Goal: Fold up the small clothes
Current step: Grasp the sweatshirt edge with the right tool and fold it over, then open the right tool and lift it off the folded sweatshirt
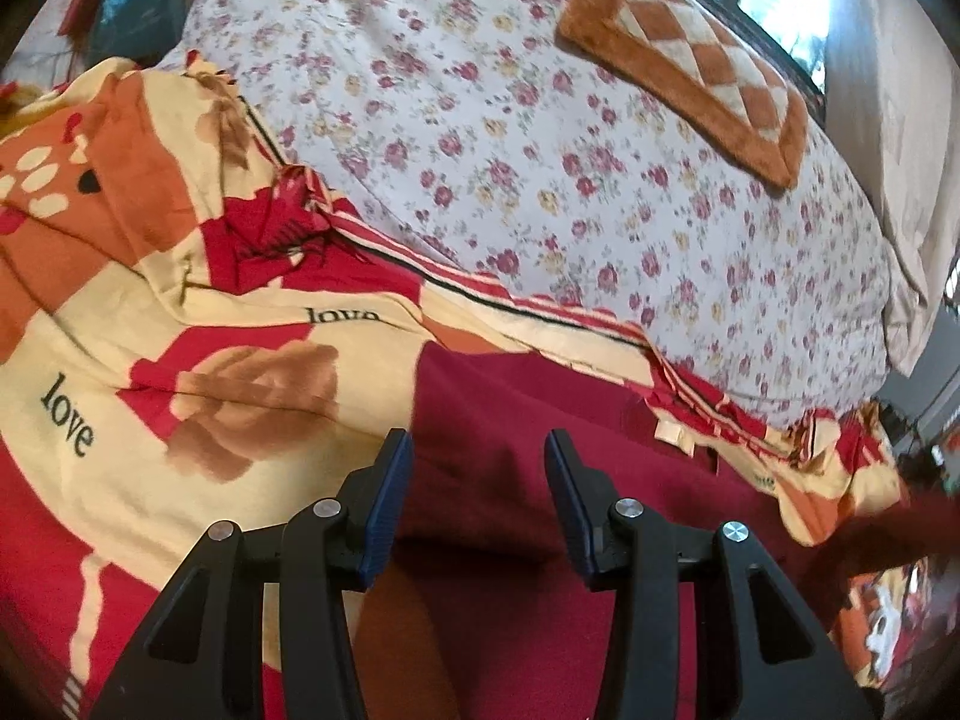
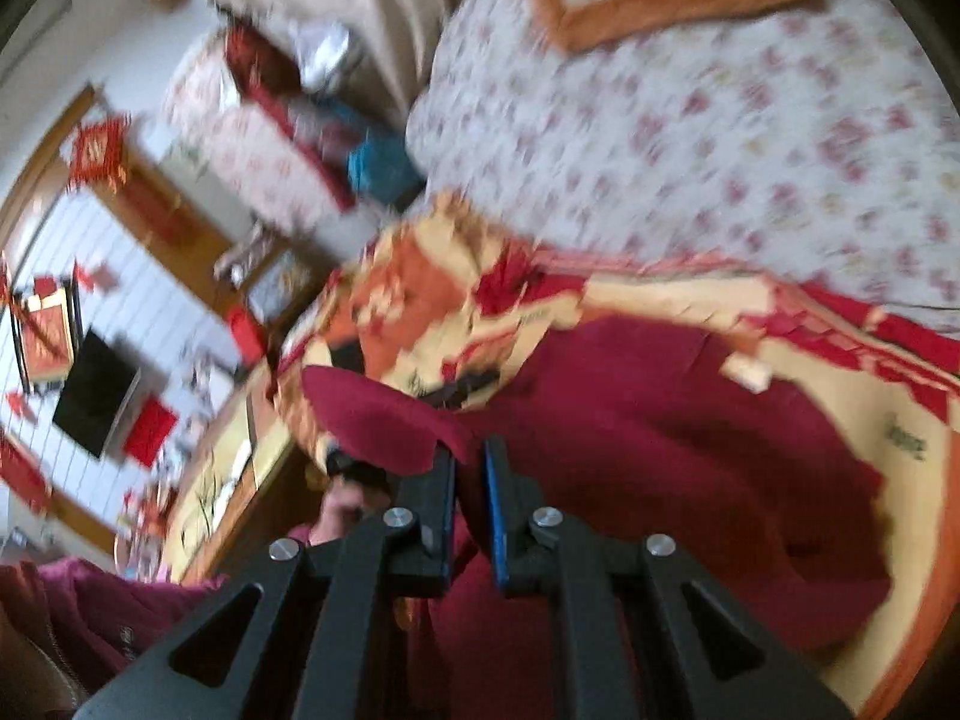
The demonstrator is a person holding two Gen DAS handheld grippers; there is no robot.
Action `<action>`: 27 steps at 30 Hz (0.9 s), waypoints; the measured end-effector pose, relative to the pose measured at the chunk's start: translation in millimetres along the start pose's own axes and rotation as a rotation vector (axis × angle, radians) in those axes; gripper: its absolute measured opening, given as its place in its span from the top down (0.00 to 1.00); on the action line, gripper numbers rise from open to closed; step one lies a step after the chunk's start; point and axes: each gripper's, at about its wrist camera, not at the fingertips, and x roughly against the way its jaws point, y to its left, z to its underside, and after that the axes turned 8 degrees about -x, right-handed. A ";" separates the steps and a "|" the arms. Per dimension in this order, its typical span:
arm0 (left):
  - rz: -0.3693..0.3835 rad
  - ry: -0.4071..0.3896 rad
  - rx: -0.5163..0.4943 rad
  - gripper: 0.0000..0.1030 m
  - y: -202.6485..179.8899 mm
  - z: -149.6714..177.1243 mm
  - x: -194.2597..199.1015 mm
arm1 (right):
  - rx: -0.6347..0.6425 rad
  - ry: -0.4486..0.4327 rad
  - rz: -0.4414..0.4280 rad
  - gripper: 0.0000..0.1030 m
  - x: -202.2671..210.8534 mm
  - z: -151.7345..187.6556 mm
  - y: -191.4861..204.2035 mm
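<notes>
The left gripper point(image 1: 479, 450) stands wide open and empty, its blue-padded fingers point(image 1: 390, 501) hovering over the dark red knit garment point(image 1: 540, 432). The right gripper point(image 2: 469, 462) is nearly closed, its jaws pinching a fold of the same dark red knit garment point(image 2: 660, 450) and lifting it; the right wrist view is blurred, so the exact grip point is uncertain.

The garment lies on the red, cream and orange printed bedsheet point(image 1: 180, 312) near the front edge of the bed, just beside the white quilt with a small rose print point(image 1: 570, 150). An orange and cream diamond-patterned cushion point(image 1: 690, 60) rests on the quilt toward the far edge.

Handling judgement: the garment appears soft, light and limp. It will sag and crease where unsupported, so take hold at a hem, cuff or shoulder seam, not mid-panel.

Legible writing: the word "love" point(image 1: 66, 417) is printed repeatedly on the bedsheet. A small cream label point(image 1: 675, 435) at the garment's neckline cannot be read.
</notes>
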 end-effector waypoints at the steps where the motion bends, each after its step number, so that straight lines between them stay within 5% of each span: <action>1: 0.005 -0.005 0.018 0.76 3.9 -1.0 1.8 | 0.010 0.035 0.022 0.91 -18.1 -3.0 -0.3; 9: 0.052 0.002 0.078 0.76 14.8 -5.0 -2.4 | -0.024 0.246 0.205 0.93 -145.9 -32.4 -58.9; 15: 0.084 0.036 0.049 0.76 8.5 -7.1 -13.0 | -0.076 0.179 0.405 0.93 -191.8 -52.7 -104.1; 16: 0.092 0.044 0.047 0.76 7.6 -6.9 -14.6 | -0.107 0.169 0.411 0.91 -190.9 -50.6 -108.7; 20: 0.138 0.094 -0.001 0.76 -5.9 -3.2 -20.5 | -0.181 0.100 0.333 0.53 -153.3 -32.3 -105.2; 27: 0.118 0.181 -0.160 0.75 -42.8 14.3 -31.3 | -0.190 -0.016 0.357 0.42 -61.0 34.2 -99.8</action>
